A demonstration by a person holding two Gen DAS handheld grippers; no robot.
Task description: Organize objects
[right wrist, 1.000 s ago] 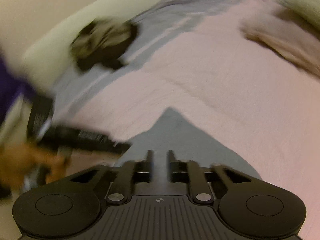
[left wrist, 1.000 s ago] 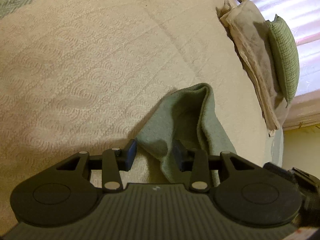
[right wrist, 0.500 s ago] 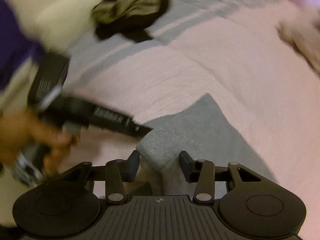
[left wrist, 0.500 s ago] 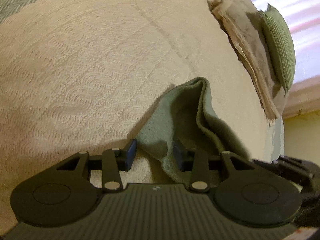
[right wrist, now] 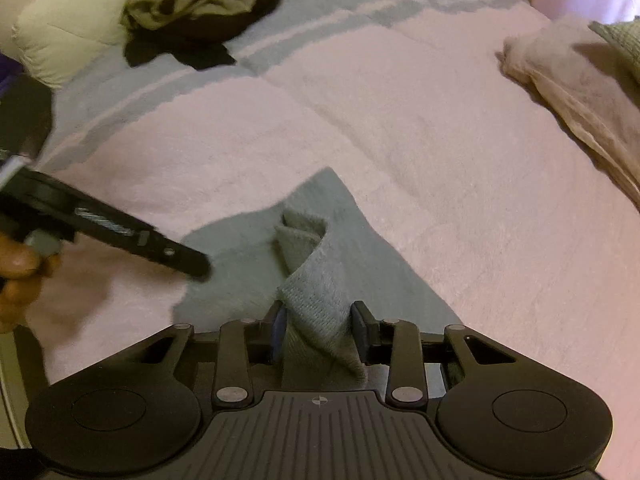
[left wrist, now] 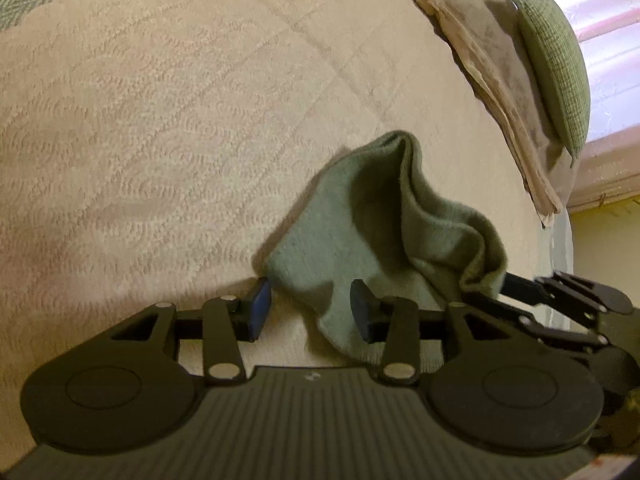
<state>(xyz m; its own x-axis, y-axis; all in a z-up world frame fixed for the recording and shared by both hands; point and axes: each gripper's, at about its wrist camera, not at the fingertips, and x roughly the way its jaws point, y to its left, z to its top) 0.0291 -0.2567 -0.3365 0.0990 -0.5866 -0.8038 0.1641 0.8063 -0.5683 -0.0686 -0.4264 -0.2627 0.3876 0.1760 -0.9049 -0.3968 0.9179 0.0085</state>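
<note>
Green terry, one small towel, lies near on the bedspread. Its raised fold sits between the right gripper pads, contact unclear; the left gripper gapes over a corner. Farther off: one dark clothes heap, blurred, one folded beige cloth, one green cushion, partly hidden.

A towel is lying mid-bed, folded cloths sitting at its right, clothes lying far behind by a pillow.
</note>
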